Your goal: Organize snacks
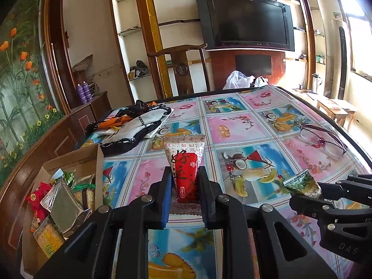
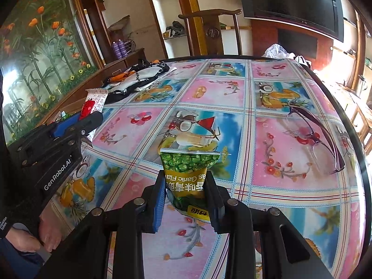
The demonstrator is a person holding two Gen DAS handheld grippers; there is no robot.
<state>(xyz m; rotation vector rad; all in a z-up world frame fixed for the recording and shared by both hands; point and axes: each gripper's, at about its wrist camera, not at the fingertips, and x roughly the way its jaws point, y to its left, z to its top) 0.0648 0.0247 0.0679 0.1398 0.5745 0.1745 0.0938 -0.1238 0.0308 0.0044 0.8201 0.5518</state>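
My left gripper (image 1: 184,174) is shut on a red and white snack packet (image 1: 186,176), held upright above the patterned tablecloth. The same packet (image 2: 93,103) and left gripper (image 2: 89,119) show at the left of the right wrist view. My right gripper (image 2: 186,181) is shut on a green pea snack packet (image 2: 186,174), also held over the table. That green packet (image 1: 302,182) and the right gripper (image 1: 323,191) appear at the right edge of the left wrist view. A cardboard box (image 1: 76,160) with several snack packets stands at the table's left edge.
Folded black, white and orange cloth (image 1: 134,125) lies at the far left of the table (image 2: 279,209). Purple glasses (image 1: 323,141) rest near the right edge. A wooden chair (image 1: 181,69) and white plastic bags (image 1: 237,80) stand behind the table. A hand (image 2: 39,237) holds the left gripper.
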